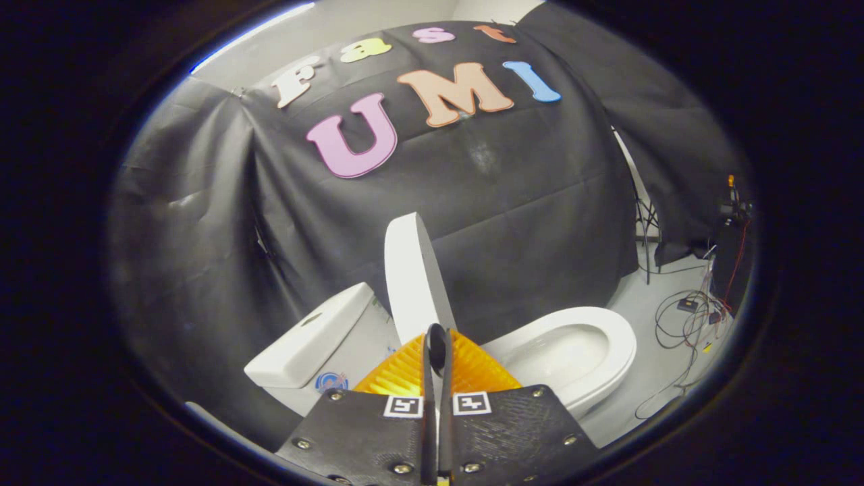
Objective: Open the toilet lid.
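The white toilet lid [407, 270] stands raised, close to upright, seen almost edge-on between the tank [307, 341] and the bowl. To the lid's right, the seat and open bowl [611, 337] lie uncovered. My gripper [437, 335] is shut, its two fingers pressed together with only a thin dark slit between them and nothing in it. The fingertips sit just in front of the lid's lower edge; I cannot tell whether they touch it.
The black cloth wall hangs close behind the toilet. On the pale floor to the right of the bowl lie tangled cables [685, 317] and small electronics, with a thin stand [646, 229] and a dark box [729, 256] beyond.
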Tool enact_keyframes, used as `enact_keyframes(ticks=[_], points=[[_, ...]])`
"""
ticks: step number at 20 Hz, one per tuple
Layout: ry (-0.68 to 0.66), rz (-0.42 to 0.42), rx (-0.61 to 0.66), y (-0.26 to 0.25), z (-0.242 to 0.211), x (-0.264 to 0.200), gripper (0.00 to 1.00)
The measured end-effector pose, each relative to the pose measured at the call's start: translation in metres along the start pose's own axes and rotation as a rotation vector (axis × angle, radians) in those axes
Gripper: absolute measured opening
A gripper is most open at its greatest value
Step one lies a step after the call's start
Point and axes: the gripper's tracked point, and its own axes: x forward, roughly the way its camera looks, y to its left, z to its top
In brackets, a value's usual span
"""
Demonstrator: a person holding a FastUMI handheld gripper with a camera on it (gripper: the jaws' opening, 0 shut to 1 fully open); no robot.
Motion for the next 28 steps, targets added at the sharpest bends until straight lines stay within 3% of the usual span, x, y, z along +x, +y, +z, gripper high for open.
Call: enact_keyframes(ticks=[16,22,23,28], points=[[-0.017,0.080,-0.013,0.064,-0.026,-0.004,0.02],[-0.010,0.135,-0.159,0.088,-0.038,-0.002,0.02],[-0.030,0.143,-0.170,0.090,-0.035,-0.005,0.09],[-0.033,0.144,-0.214,0.097,-0.042,-0.004,0.09]])
